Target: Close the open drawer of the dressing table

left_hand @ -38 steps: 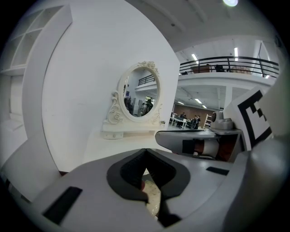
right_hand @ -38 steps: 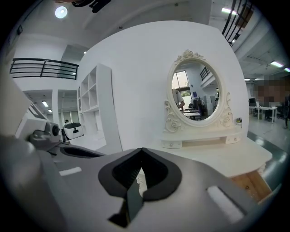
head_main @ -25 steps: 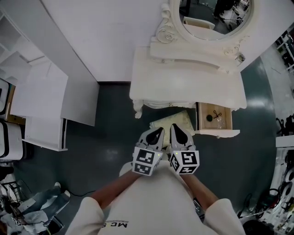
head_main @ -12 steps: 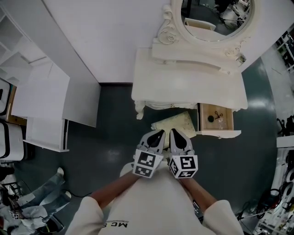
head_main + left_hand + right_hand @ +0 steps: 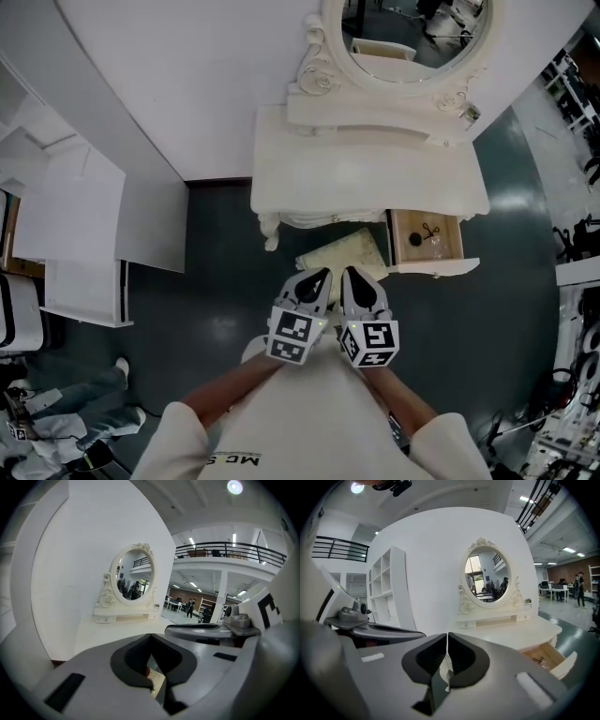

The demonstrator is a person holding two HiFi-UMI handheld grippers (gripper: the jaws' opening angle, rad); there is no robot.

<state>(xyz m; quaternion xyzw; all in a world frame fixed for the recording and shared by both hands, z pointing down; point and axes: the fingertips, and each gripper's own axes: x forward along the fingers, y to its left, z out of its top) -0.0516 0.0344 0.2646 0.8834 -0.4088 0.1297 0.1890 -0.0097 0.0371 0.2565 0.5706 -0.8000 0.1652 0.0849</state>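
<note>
A white shelf unit [image 5: 84, 234] stands along the wall on the left. To its right, against the far wall, is the cream dressing table [image 5: 366, 183], with its carved oval mirror [image 5: 412, 37] rising at the back. A pale cushioned stool [image 5: 342, 255] sits tucked against the near edge of the table, about midway along it.

The open drawer [image 5: 427, 239] is at the table's right end, pulled out towards the person so that its wooden floor shows. A few small dark items lie inside, too small to name.

The person holds both grippers side by side, low and close to the body, just on the near side of the stool. The left gripper [image 5: 323, 274] has its pads meeting at the tips, with nothing between them. The right gripper [image 5: 349, 272] is likewise closed and empty.

The drawer lies farther off and to the right of both grippers, well apart from them. The right gripper is the nearer of the two.
</note>
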